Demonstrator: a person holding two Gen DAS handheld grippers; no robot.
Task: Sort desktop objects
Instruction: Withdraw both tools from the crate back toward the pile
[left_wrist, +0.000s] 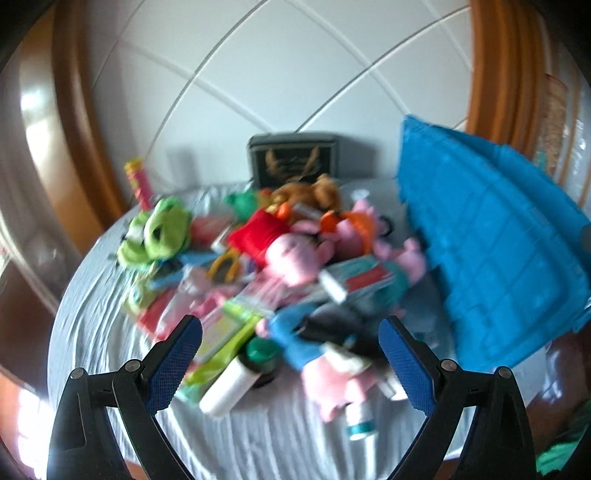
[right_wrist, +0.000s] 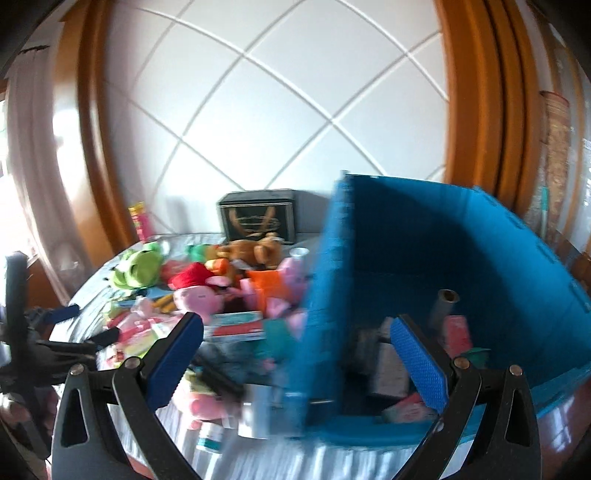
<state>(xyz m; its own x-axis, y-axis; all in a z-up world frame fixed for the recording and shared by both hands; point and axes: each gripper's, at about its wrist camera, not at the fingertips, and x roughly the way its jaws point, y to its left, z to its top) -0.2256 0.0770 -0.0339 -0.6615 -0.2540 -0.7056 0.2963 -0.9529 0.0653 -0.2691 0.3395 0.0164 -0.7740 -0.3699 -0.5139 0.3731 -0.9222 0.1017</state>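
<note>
Across the round table (left_wrist: 92, 325), draped in a pale, wrinkled cloth, toys and packets lie heaped in a blurry jumble — a green frog plush (left_wrist: 159, 230) at the left edge of the pile, a brown teddy (left_wrist: 314, 192) at the back, pink pig plushes (left_wrist: 291, 254) in the middle, a white bottle with a green cap (left_wrist: 236, 380) nearest the front. Behind the pile a dark box with gold print (right_wrist: 258, 219) stands against a white wall (right_wrist: 258, 92) crossed by diagonal grooves, framed on both sides by glossy orange-brown wood. On the right side of the table sits the blue bin (right_wrist: 461, 258), a few items already inside — too smeared to name. Left gripper (left_wrist: 290, 354) hangs spread wide over the near pile, gripping nothing. Right gripper (right_wrist: 297, 352) gapes too, empty, straddling the bin's near wall.
</note>
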